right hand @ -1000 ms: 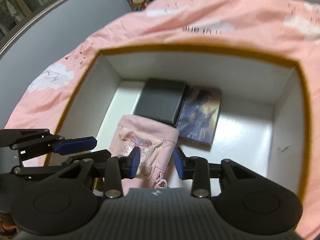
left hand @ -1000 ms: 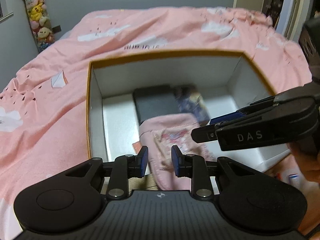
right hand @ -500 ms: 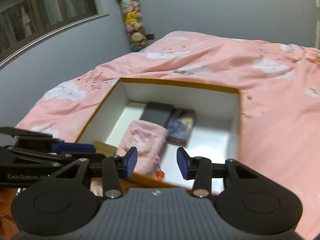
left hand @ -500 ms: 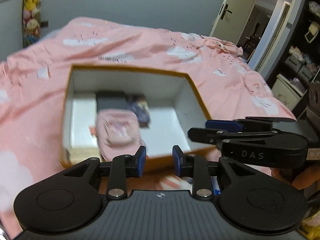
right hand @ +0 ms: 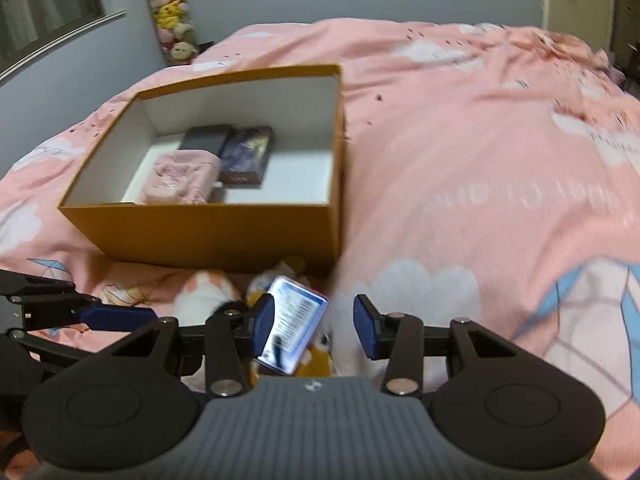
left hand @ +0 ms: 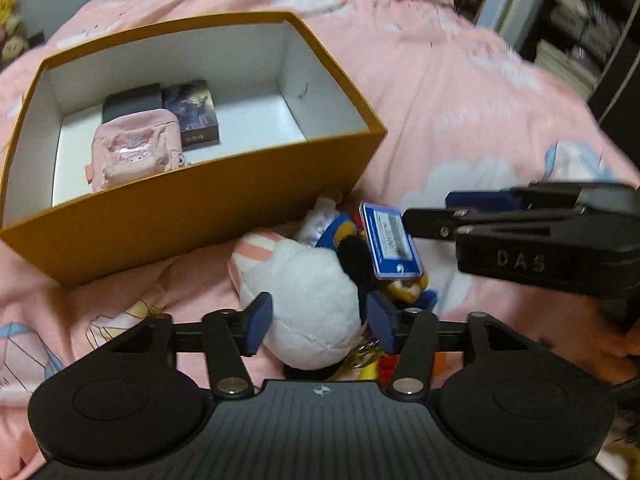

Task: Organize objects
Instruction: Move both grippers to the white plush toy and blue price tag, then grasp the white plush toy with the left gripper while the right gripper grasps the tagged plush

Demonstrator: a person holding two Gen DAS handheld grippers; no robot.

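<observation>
An orange box (left hand: pixel 192 216) (right hand: pixel 224 236) sits on the pink bed and holds a pink pouch (left hand: pixel 132 152) (right hand: pixel 180 176), a black case (left hand: pixel 130 102) (right hand: pixel 208 138) and a dark picture box (left hand: pixel 192 114) (right hand: pixel 248 154). In front of it lies a white plush toy (left hand: pixel 312 292) (right hand: pixel 200 296) with a blue card (left hand: pixel 390 246) (right hand: pixel 294 328) and key rings. My left gripper (left hand: pixel 318 322) is open with its fingers either side of the plush. My right gripper (right hand: pixel 314 326) is open over the blue card; it also shows in the left wrist view (left hand: pixel 480 212).
The pink quilt (right hand: pixel 480 160) covers the whole bed. A hanging column of plush toys (right hand: pixel 174 20) is on the far wall. Shelves and a doorway (left hand: pixel 580 32) stand to the right of the bed.
Both grippers have pulled back out of the box and dropped to the pile in front of it. Their jaws have opened wider. The pink pouch stays in the box.
</observation>
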